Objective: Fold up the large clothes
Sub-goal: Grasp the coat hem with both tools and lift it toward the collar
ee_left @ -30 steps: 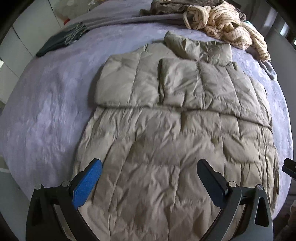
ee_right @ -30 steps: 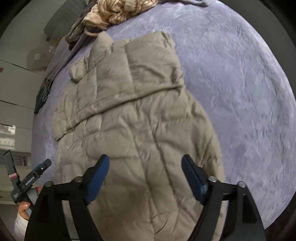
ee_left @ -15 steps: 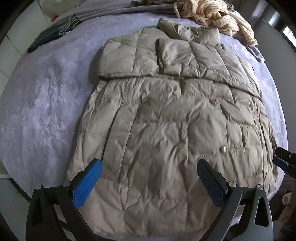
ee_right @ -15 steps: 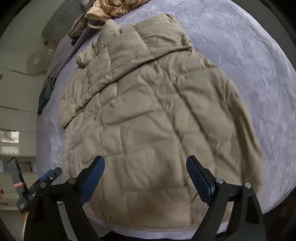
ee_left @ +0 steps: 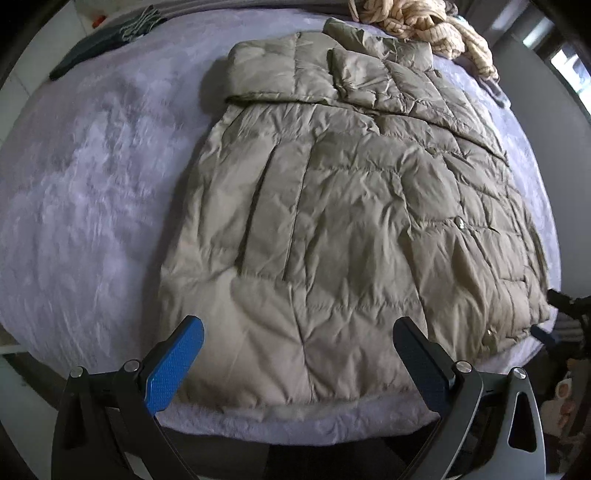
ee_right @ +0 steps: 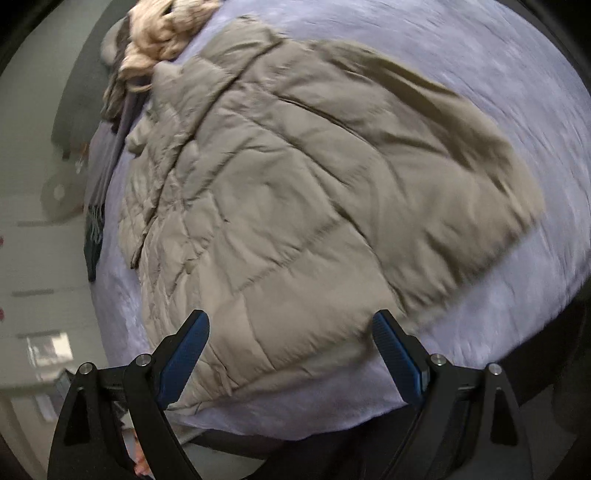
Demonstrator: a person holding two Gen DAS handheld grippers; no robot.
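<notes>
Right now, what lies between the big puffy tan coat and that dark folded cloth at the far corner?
Only bare lavender bedspread separates the coat from the dark cloth; the left wrist view shows it.

The right wrist view is smearing the quilted khaki down coat (ee_right: 295, 206); the cream striped knit pile (ee_left: 424, 22) is getting cropped up top.

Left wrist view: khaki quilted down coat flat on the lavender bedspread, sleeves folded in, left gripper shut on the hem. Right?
Not quite. In the left wrist view the left gripper is open, its fingers spread above the hem of the khaki quilted down coat, gripping nothing. The rest holds.
</notes>
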